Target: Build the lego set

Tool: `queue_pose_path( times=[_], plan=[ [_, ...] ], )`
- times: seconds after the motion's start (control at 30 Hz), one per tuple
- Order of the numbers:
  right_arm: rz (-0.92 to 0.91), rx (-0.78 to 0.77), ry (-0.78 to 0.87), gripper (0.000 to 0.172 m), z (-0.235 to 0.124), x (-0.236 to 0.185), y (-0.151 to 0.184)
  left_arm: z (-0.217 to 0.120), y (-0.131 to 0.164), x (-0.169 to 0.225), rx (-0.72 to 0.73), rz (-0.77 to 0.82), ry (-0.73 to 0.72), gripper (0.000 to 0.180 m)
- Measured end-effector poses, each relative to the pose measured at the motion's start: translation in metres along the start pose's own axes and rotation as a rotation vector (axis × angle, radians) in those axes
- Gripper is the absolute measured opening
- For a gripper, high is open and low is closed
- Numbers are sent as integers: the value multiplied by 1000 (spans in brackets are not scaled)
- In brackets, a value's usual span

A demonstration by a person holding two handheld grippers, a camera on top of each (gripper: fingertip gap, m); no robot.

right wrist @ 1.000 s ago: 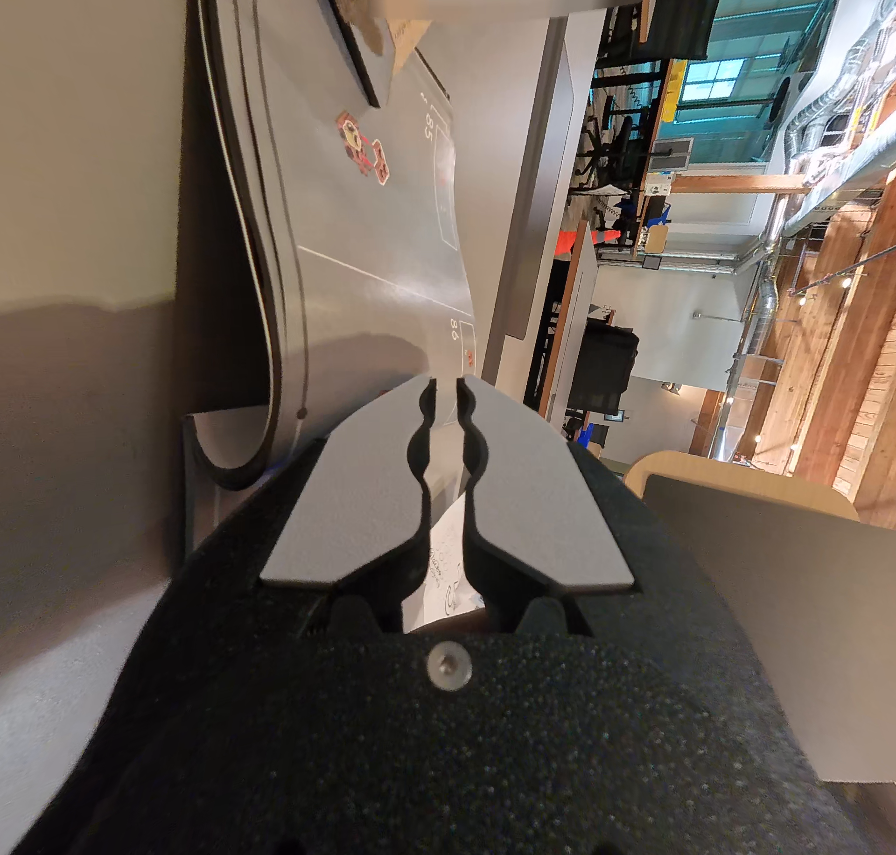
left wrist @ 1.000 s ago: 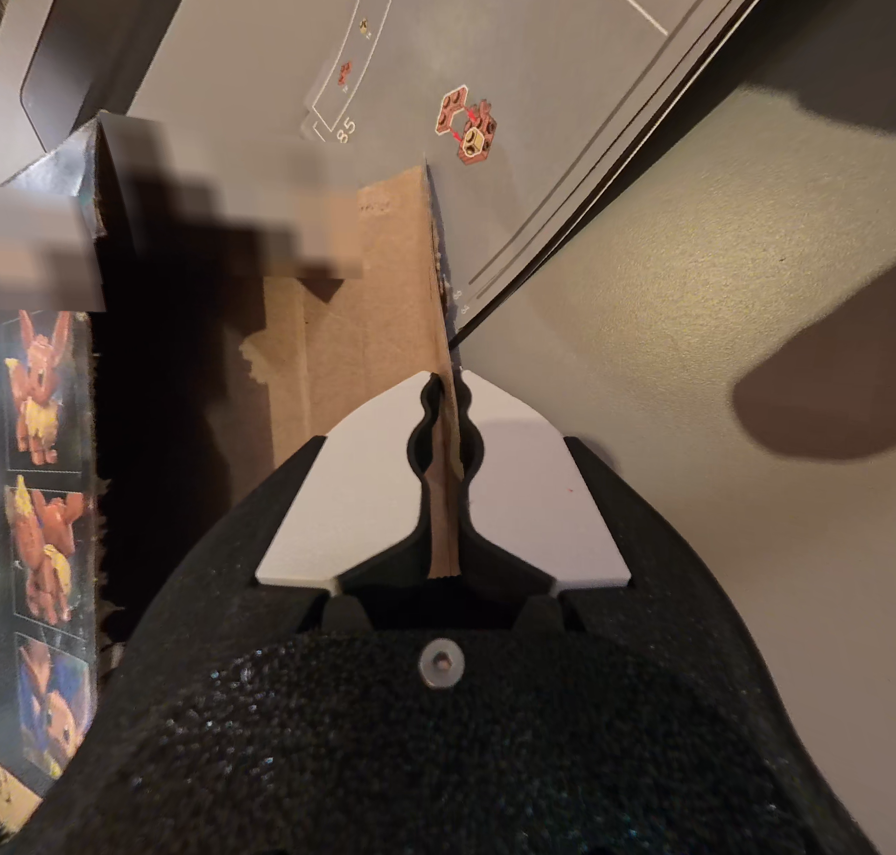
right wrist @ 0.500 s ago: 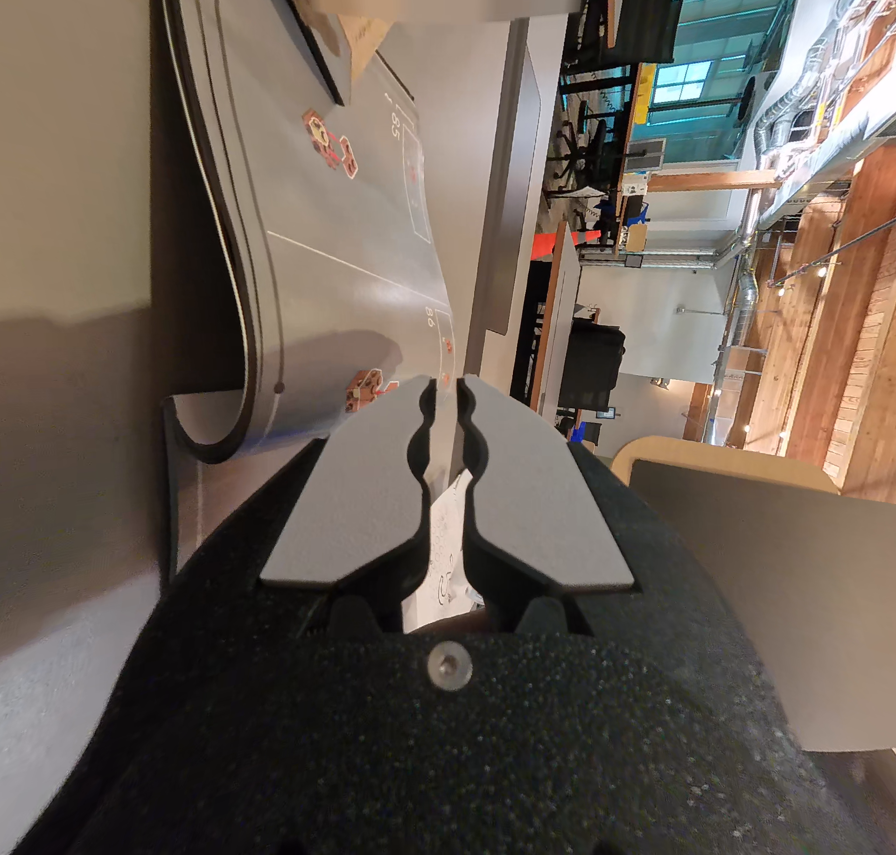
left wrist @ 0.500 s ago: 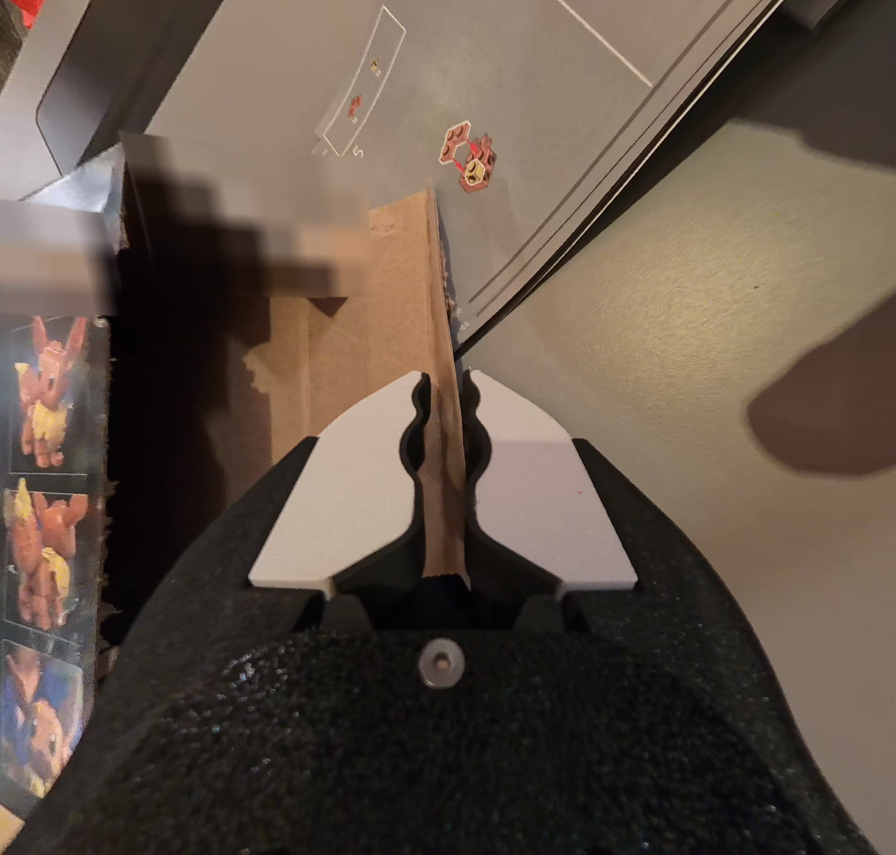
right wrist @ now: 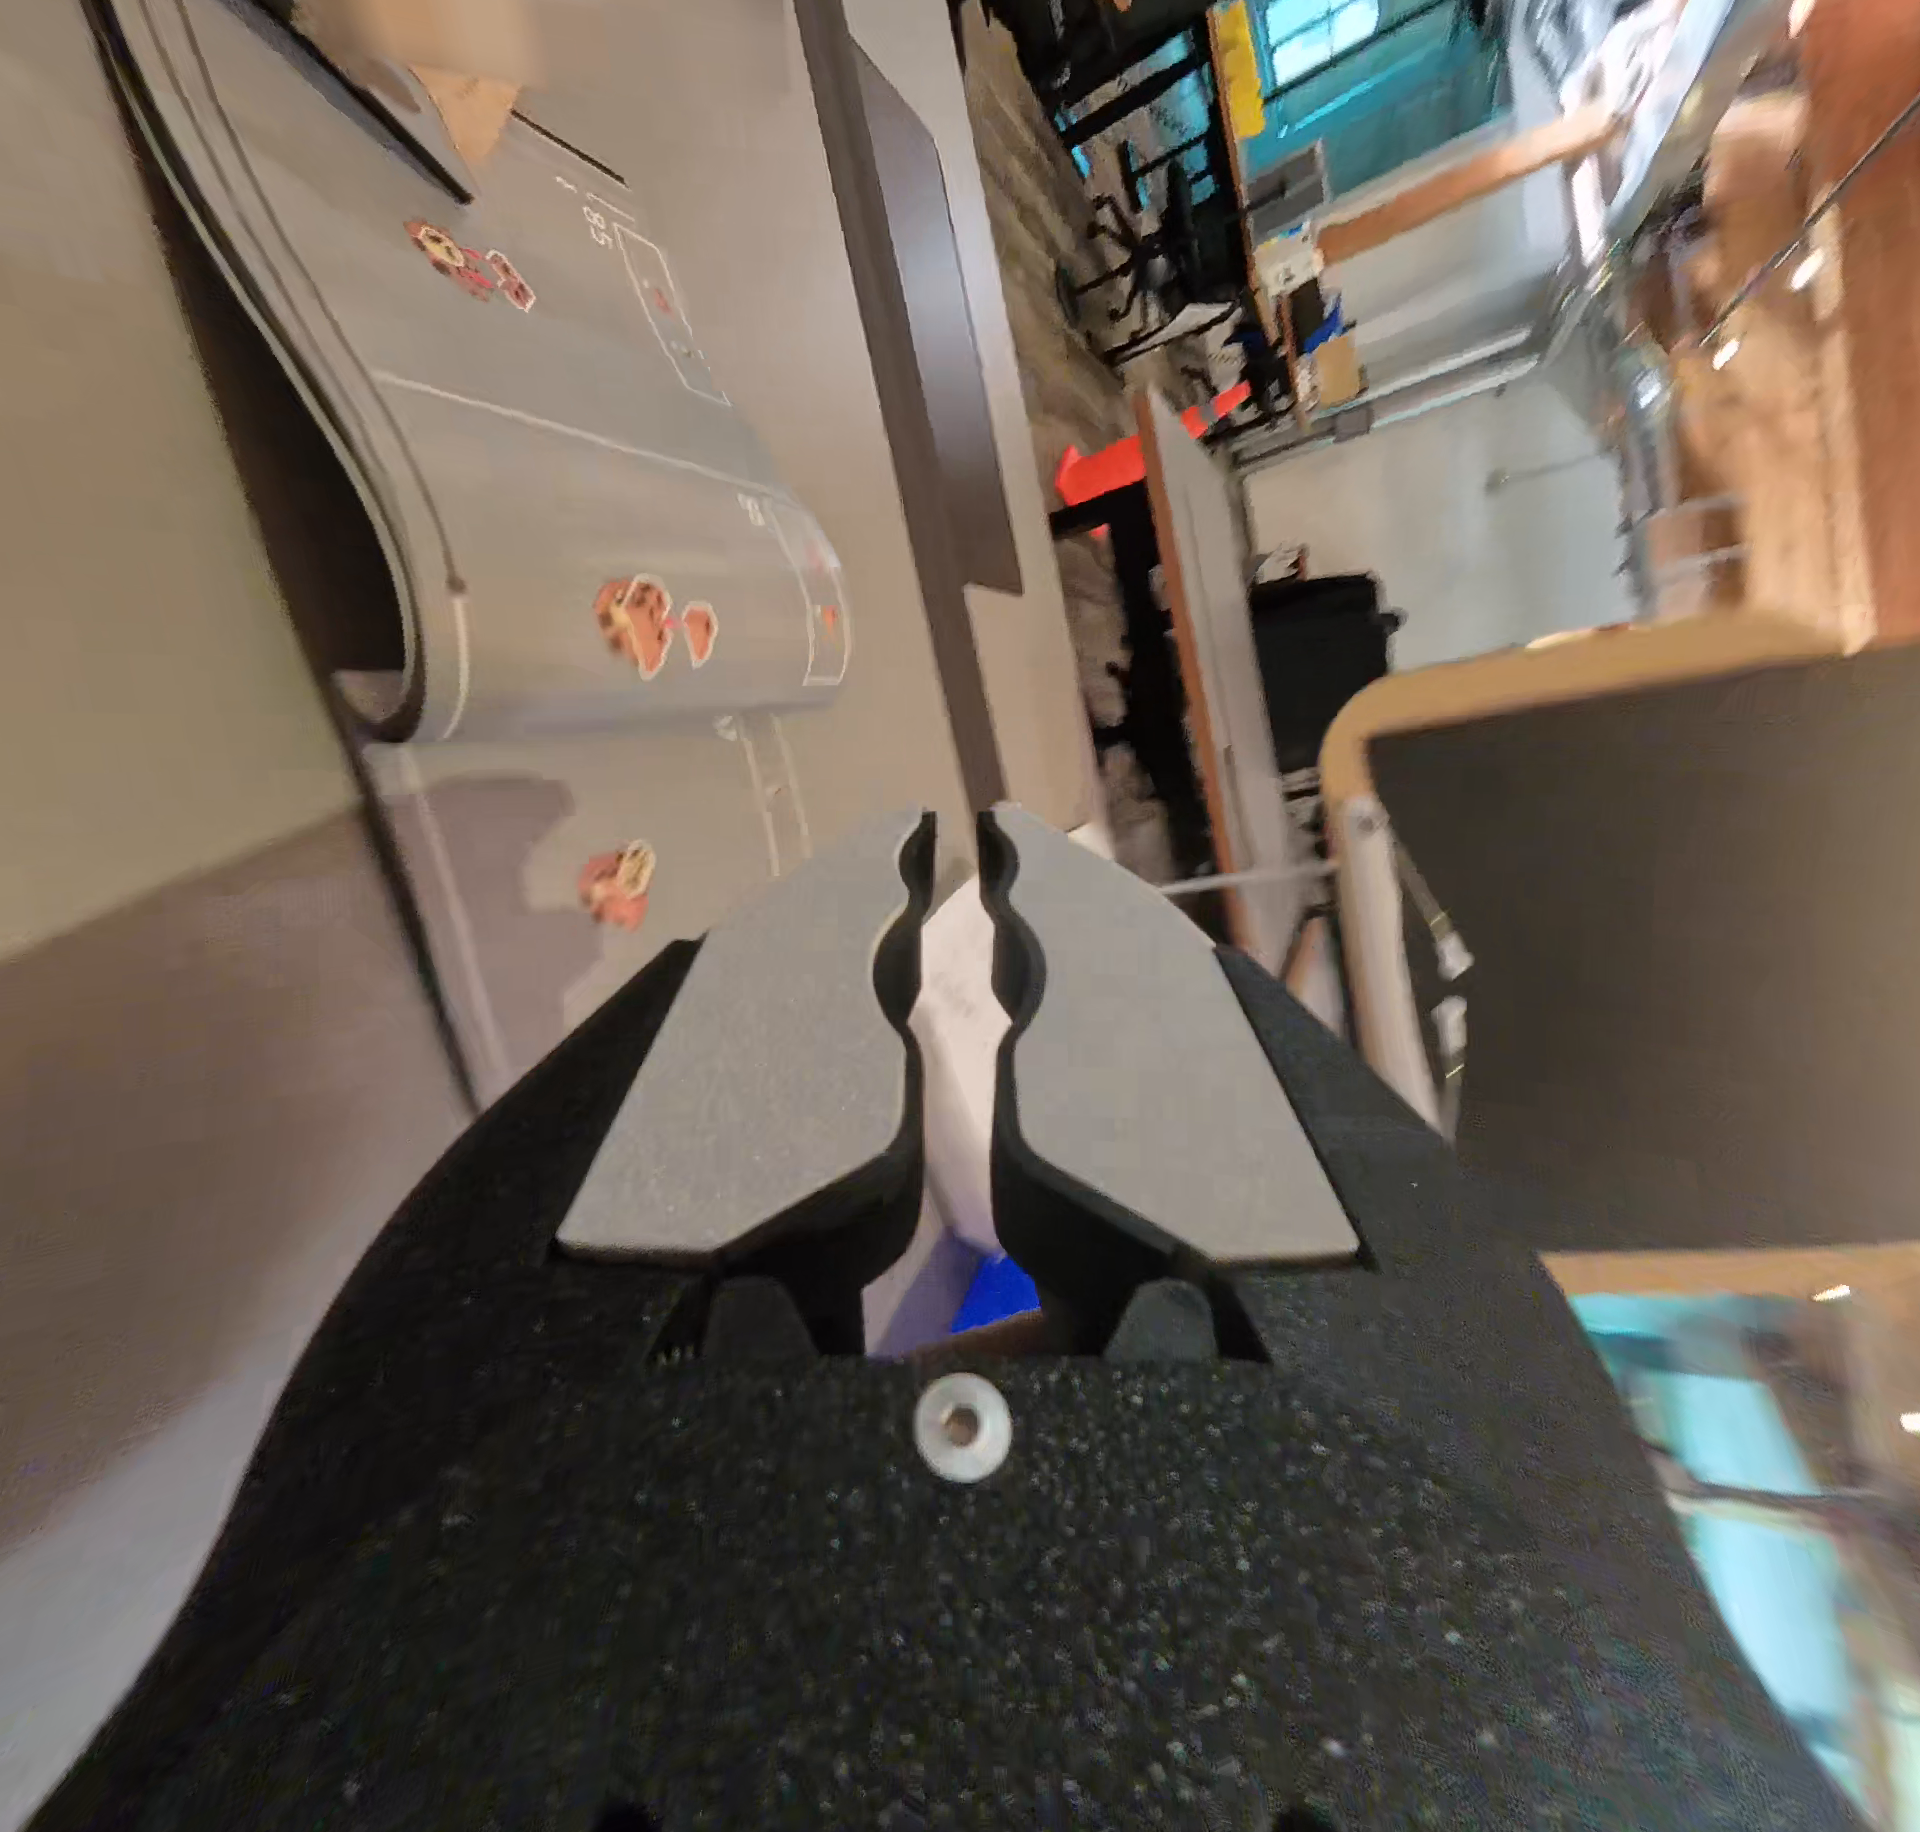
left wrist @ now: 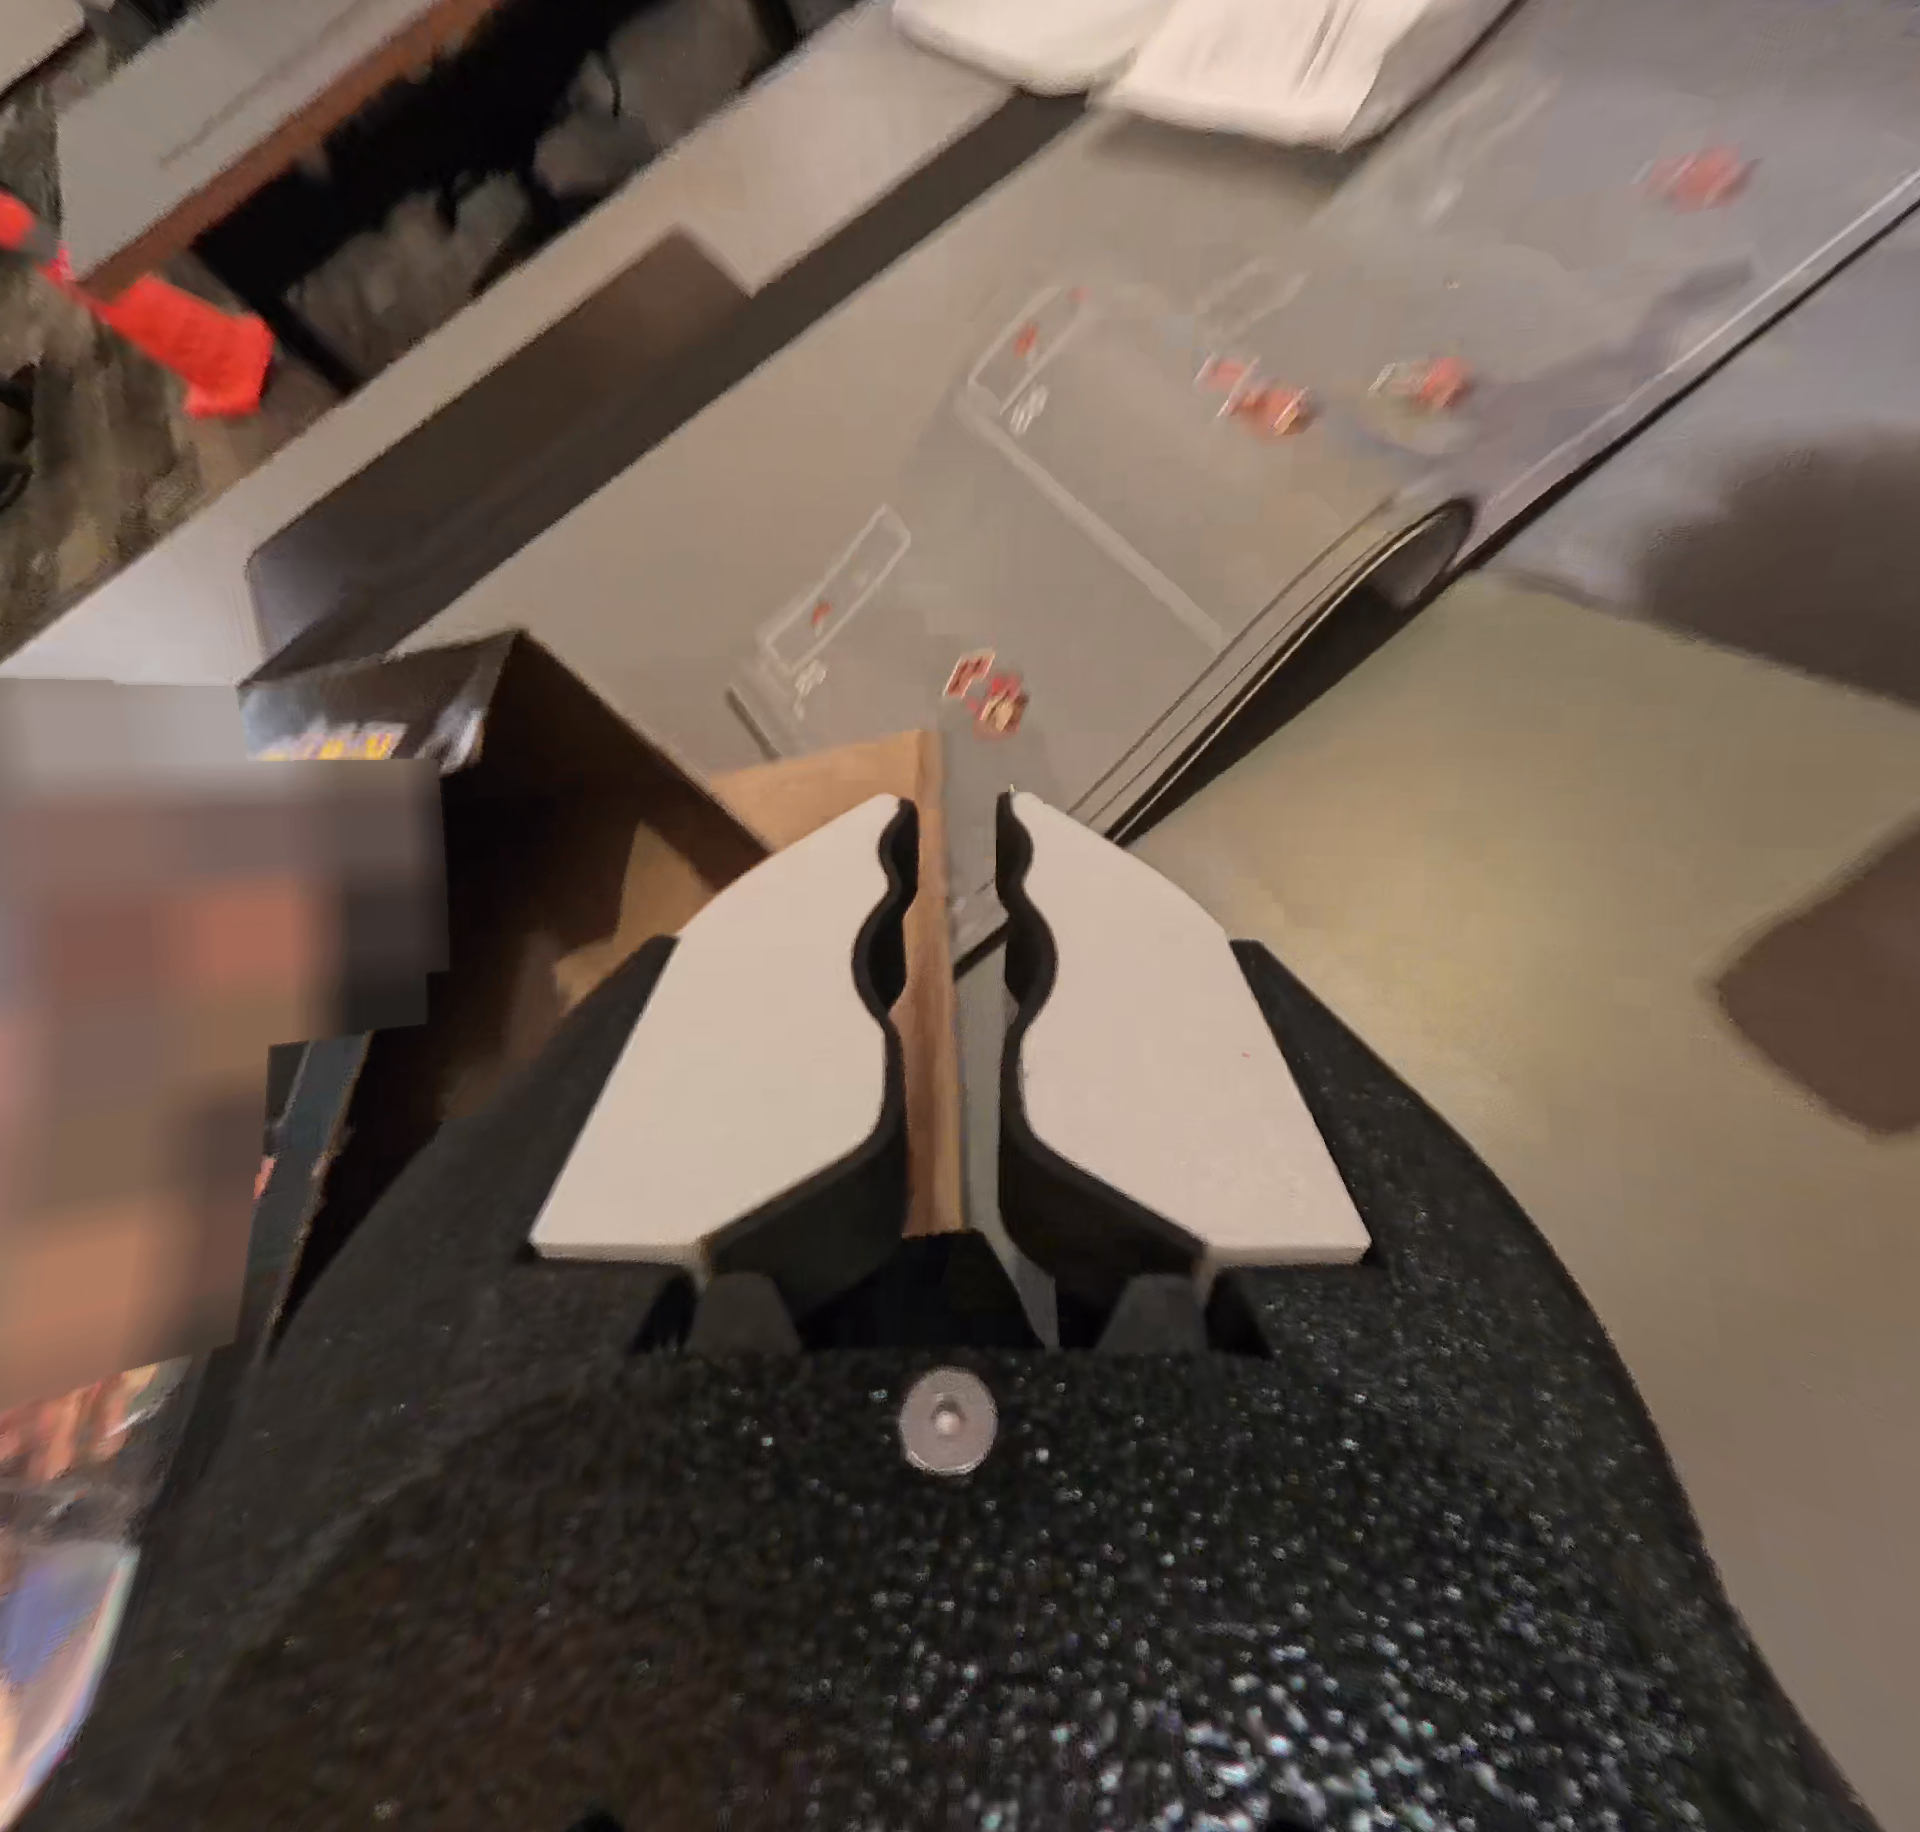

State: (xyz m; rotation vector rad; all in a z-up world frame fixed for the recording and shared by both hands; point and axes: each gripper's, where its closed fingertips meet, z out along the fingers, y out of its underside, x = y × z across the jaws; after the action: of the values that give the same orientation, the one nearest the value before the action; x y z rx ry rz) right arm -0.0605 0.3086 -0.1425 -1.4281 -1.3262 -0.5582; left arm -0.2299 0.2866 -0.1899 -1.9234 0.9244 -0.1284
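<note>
1. Left wrist view: the left gripper point(left wrist: 956, 816) straddles the brown cardboard flap point(left wrist: 831, 795) of the open box point(left wrist: 364, 722). The fingers are narrowly apart. The flap lies beside the left finger, clear of the right one.
2. The right gripper point(right wrist: 956, 826) has a narrow gap. White paper point(right wrist: 956, 993) shows in it, and I cannot tell if it is gripped.
3. The grey booklet point(left wrist: 1039, 452) lies open on the counter point(left wrist: 1455, 847), with its curled page point(right wrist: 623, 619) apart from the right fingers.

Booklet point(left wrist: 1195, 494) motion-blurred, box point(left wrist: 343, 951) partly behind mosaic patch, white papers point(left wrist: 1226, 6) cut off

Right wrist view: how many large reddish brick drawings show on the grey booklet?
3: the far drawing; the middle drawing, on the curled page; the near drawing, on the flat page below. Others may be hidden.
</note>
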Motion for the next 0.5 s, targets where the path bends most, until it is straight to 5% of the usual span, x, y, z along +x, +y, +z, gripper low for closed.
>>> queue_pose_path(
  times=[0.23,0.5],
  plan=[
    [563,106,-176,2,-70,-22,41,-5,-52,49,358,-115,224,13],
    [706,256,-215,0,-122,-12,40,-1,-72,99,518,-9,299,9]
  ],
)
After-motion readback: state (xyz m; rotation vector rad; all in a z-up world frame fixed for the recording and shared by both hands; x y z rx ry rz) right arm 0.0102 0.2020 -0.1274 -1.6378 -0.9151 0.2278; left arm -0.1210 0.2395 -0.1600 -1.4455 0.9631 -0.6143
